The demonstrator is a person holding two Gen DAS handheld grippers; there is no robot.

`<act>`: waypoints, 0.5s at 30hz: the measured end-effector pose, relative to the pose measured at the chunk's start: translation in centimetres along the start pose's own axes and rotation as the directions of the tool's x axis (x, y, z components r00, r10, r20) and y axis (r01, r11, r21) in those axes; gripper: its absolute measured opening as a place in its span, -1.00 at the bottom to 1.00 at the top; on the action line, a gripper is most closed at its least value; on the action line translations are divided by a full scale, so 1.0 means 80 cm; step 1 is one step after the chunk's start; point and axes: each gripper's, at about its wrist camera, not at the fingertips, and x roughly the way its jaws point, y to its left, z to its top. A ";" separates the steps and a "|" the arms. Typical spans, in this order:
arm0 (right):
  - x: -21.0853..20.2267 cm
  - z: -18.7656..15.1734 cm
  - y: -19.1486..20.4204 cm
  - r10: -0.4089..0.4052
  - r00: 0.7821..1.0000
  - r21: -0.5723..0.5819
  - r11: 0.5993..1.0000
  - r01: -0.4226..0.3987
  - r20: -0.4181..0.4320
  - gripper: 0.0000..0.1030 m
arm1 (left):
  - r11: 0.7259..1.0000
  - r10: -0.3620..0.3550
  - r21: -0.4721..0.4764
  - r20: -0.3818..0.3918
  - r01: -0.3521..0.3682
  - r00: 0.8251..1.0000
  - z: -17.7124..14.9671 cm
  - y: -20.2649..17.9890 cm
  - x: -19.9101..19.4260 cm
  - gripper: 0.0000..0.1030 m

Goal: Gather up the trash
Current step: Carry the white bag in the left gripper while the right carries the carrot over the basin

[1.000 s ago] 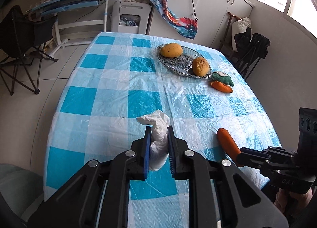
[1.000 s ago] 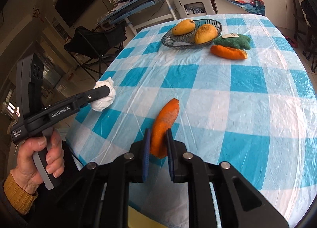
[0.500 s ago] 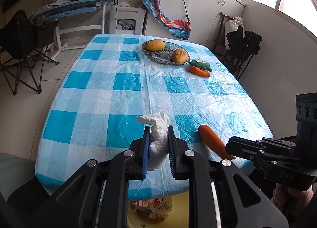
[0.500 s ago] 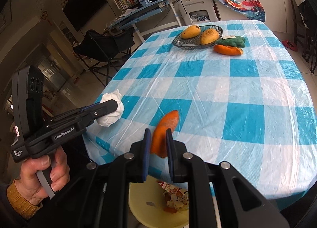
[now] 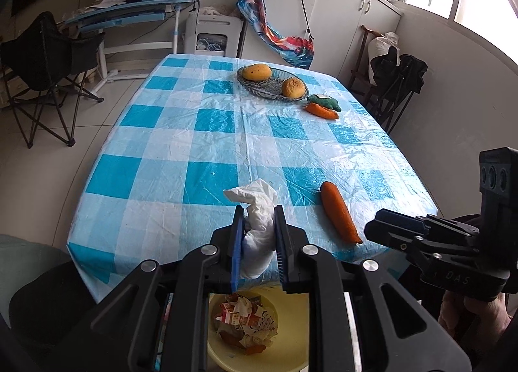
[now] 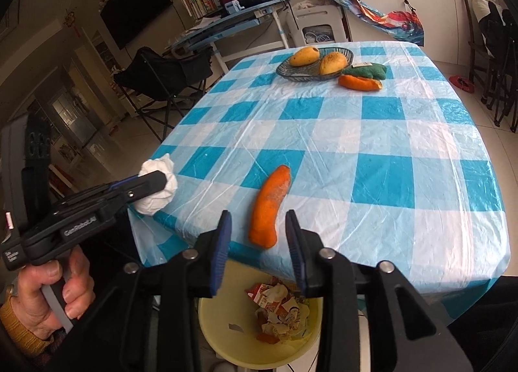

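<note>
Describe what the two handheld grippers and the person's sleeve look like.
Both grippers are matte black plastic with silver screws at the finger pivots and ribbed blue pads inside the fingers. The left gripper carries white lettering along its side and small white labels on its pistol-style handle. The right gripper shows embossed letters on its body and three round holes in its upright rear block. The left hand has a mustard-yellow knit cuff.

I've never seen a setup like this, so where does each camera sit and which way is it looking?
Left wrist: on the left gripper, clamping a white tissue, facing down the table; right gripper at right.
Right wrist: on the right gripper, open by the carrot peel; hand at left.
Shared: yellow bin, fruit tray.
</note>
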 end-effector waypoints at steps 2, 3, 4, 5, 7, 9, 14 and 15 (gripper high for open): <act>0.013 0.000 0.005 -0.009 1.000 -0.017 1.000 0.009 -0.016 -0.27 | 1.000 -0.002 -0.002 -0.001 0.002 1.000 -0.004 0.000 -0.001 -0.68; 0.017 -0.001 0.008 -0.021 1.000 -0.031 0.999 0.021 -0.019 -0.27 | 1.000 -0.003 -0.001 0.000 0.003 1.000 -0.005 0.000 -0.002 -0.68; 0.023 0.000 0.011 -0.036 0.999 -0.043 0.998 0.035 -0.021 -0.27 | 1.000 -0.004 0.000 0.002 0.004 1.000 -0.006 0.000 -0.003 -0.68; 0.028 0.000 0.013 -0.057 0.998 -0.054 0.997 0.055 -0.023 -0.27 | 1.000 -0.005 -0.001 0.005 0.005 1.000 -0.007 0.000 -0.004 -0.68; 0.036 0.001 0.014 -0.095 0.995 -0.071 0.993 0.093 -0.024 -0.27 | 1.000 -0.007 -0.003 0.012 0.007 1.000 -0.008 0.001 -0.006 -0.68; 0.037 -0.001 0.013 -0.111 0.994 -0.076 0.991 0.110 -0.014 -0.39 | 1.000 -0.010 -0.002 0.021 0.010 1.000 -0.009 -0.001 -0.009 -0.68; 0.030 -0.004 0.007 -0.116 0.993 -0.068 0.991 0.115 -0.014 -0.65 | 1.000 -0.017 0.003 0.041 0.017 0.999 -0.016 -0.003 -0.016 -0.68; 0.027 -0.006 0.008 -0.115 0.993 -0.069 0.991 0.114 -0.013 -0.65 | 1.000 -0.019 0.005 0.044 0.019 0.999 -0.017 -0.004 -0.018 -0.68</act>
